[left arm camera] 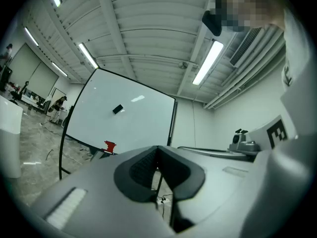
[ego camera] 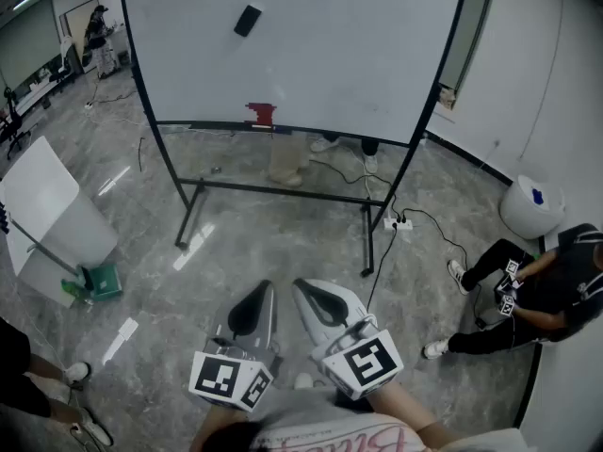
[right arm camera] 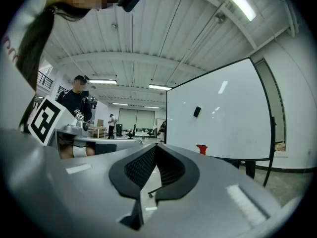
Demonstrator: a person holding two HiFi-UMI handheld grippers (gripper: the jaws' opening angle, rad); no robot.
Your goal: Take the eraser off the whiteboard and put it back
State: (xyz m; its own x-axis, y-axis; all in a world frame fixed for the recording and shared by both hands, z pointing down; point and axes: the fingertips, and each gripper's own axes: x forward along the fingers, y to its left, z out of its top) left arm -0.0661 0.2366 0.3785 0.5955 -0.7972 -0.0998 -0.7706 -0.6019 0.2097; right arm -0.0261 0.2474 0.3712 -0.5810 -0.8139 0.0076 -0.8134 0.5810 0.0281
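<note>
Left claw (ego camera: 252, 311) and right claw (ego camera: 323, 307) both together, empty. Eraser (ego camera: 248, 20) high on whiteboard (ego camera: 358, 64), well apart. Step closer, spread one claw, square pads to eraser's sides.

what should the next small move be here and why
Probably step closer to the whiteboard before anything else. The eraser sits high on the board, well ahead of the left tongs and right tongs. Both are shut, empty and held low near the body, so neither looks within reach yet.
</note>
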